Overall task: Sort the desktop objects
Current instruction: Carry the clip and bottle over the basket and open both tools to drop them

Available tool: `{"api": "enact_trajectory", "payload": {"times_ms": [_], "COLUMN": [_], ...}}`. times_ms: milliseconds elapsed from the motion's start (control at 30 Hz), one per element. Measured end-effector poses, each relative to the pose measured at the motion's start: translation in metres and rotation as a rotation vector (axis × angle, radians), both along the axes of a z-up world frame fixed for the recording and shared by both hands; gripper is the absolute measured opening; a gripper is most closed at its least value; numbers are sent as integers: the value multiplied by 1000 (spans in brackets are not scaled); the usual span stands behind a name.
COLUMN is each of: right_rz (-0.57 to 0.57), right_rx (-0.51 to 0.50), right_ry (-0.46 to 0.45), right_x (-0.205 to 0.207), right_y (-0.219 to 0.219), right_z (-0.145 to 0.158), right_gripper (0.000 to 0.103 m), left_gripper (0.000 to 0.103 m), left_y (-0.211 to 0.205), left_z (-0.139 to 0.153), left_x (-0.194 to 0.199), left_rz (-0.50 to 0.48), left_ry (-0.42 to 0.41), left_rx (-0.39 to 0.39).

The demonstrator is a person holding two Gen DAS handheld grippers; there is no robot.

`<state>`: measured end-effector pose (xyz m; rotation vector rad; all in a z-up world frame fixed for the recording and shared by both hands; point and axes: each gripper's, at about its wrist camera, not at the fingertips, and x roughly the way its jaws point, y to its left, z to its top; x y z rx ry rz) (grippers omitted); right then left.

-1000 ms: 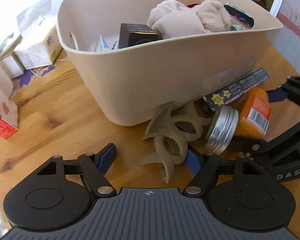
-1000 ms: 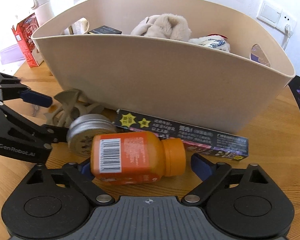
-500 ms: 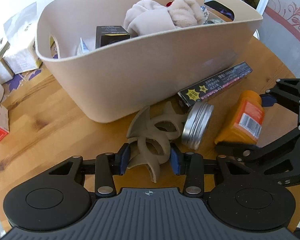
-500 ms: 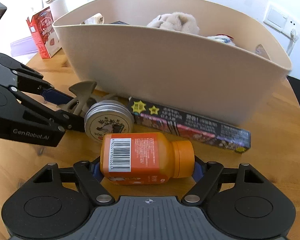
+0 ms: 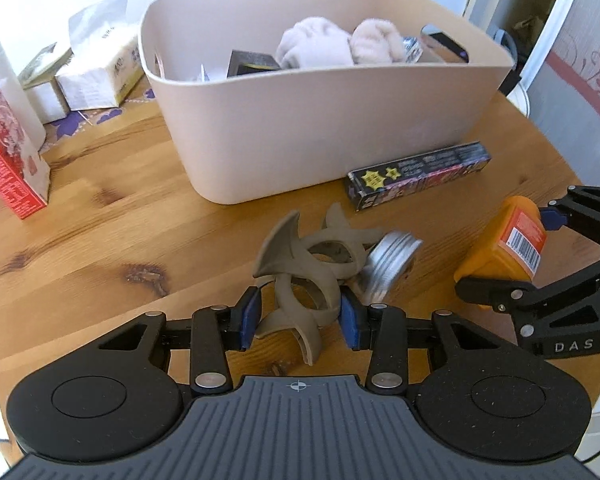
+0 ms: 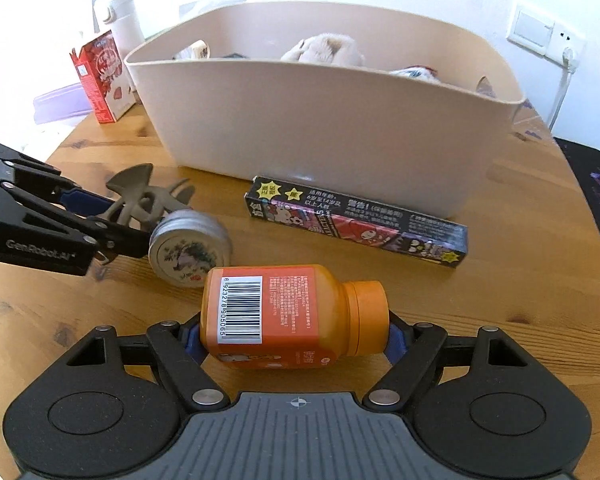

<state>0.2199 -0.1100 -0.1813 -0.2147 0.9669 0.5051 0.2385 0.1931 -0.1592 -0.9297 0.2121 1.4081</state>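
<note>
Bottle: orange, barcode label, lying sideways | right fingers clamp it | left fingers clamp grey finned toy

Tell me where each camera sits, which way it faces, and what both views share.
Left wrist: rides the left hand-held gripper, looking down along its fingers at the grey spiky toy clamped between them; no hand shows.
Right wrist: rides the right hand-held gripper, looking over the clamped orange bottle toward the beige bin.
Shared: bin, bottle, toy, round tin, long dark box, wooden table, each other's gripper.
</note>
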Motion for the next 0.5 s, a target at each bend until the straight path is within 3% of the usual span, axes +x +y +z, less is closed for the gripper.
{"api": "enact_trajectory", "payload": {"times_ms": [500], "right_rz": [-37], "right_rx": [19], "right_ry": [-50], "right_x": [-2], "right_y": [-18], "right_z": [23], "right_gripper": [79], "left_gripper": [42], "left_y": [-23], "left_z": [14], "left_x": [-2], "left_rz": [68], "left_ry": [-42], "left_rx": [29]}}
